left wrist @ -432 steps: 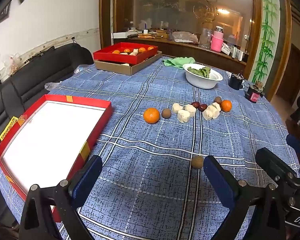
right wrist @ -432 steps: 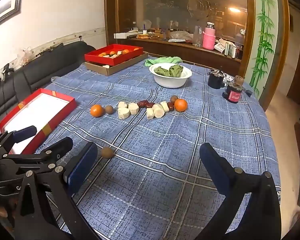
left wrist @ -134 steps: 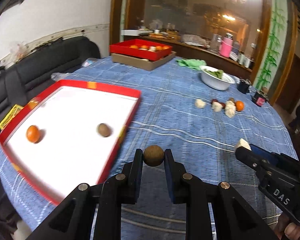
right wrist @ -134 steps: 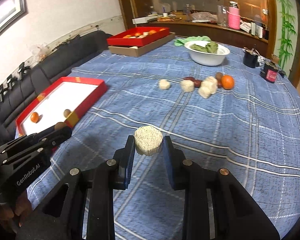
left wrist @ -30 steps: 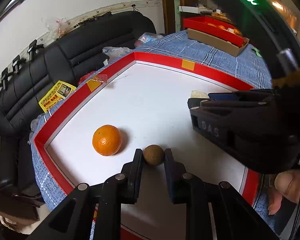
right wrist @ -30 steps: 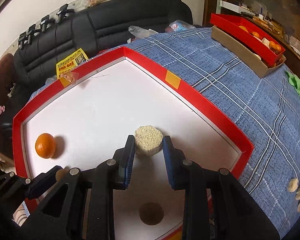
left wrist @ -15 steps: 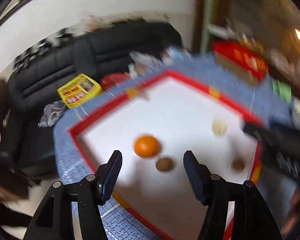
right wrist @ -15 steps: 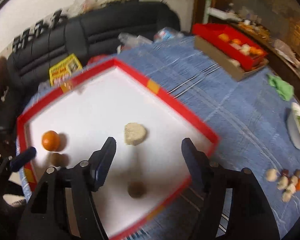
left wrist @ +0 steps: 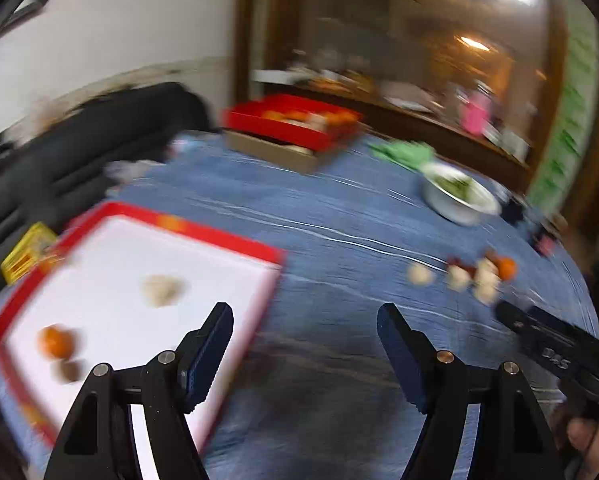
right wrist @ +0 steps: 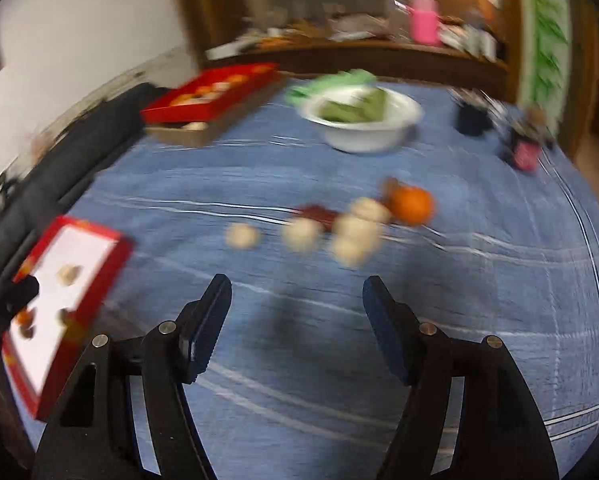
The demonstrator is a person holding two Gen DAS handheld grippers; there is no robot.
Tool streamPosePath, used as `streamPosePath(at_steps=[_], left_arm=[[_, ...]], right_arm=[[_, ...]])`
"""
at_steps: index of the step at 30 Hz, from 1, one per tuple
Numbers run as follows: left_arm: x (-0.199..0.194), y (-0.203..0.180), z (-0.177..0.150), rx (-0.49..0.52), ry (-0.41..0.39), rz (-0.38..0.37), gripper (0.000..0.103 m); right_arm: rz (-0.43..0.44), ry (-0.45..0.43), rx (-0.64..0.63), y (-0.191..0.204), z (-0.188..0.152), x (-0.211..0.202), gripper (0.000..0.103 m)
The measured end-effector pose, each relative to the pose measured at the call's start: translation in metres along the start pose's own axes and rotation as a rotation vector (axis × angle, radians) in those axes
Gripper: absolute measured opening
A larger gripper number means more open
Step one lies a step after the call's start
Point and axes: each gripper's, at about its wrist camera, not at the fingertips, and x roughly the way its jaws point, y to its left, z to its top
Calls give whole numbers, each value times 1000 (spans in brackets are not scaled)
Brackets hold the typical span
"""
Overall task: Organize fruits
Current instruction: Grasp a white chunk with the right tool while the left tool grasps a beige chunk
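Table (right wrist: 479, 288): covered with a blue checked cloth; both views are blurred.
Sofa (left wrist: 79, 148): black, along the table's far left edge.
Red tray (left wrist: 203, 236): white inside, on the table's left side. It holds an orange (left wrist: 55, 343), a small brown fruit (left wrist: 68, 371) just beside it, and a pale round piece (left wrist: 161, 290) nearer the tray's middle.
Red box (right wrist: 215, 92): at the table's far side, filled with more fruit.
White bowl (right wrist: 363, 124): holds greens, to the right of the red box.
Loose fruit (right wrist: 355, 228): a cluster of pale pieces, dark red ones and one orange (right wrist: 411, 205) at the table's middle.
Left claw (left wrist: 304, 350): jaws opening, nothing between them, over the cloth just right of the tray.
Right claw (right wrist: 297, 320): released and empty, over bare cloth just short of the loose fruit.
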Motion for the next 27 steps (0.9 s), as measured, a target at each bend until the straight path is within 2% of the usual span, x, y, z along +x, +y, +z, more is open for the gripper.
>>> streamPosePath(at_steps=[3, 11, 13, 15, 19, 20, 22, 24, 27], left_arm=[[26, -32, 7, 66, 32, -32, 73], [83, -78, 26, 123, 69, -83, 73], [94, -86, 28, 134, 72, -80, 73], [105, -92, 31, 145, 82, -87, 73], [122, -106, 32, 165, 97, -82, 71], [126, -109, 31, 181, 101, -76, 67], [136, -114, 29, 198, 145, -73, 47], [139, -115, 30, 201, 151, -59, 25], [135, -117, 27, 221, 157, -46, 25]], right_arm=[[-19, 28, 5, -15, 6, 17, 68], [-37, 80, 1, -24, 26, 52, 67], [-20, 102, -7, -24, 25, 60, 53], [-48, 96, -41, -22, 24, 62, 37], [-17, 92, -24, -30, 22, 58, 26], [-17, 89, -28, -31, 21, 56, 26], [-7, 87, -23, -32, 19, 52, 26], [-2, 78, -19, -35, 18, 46, 26], [6, 68, -18, -35, 18, 40, 26]])
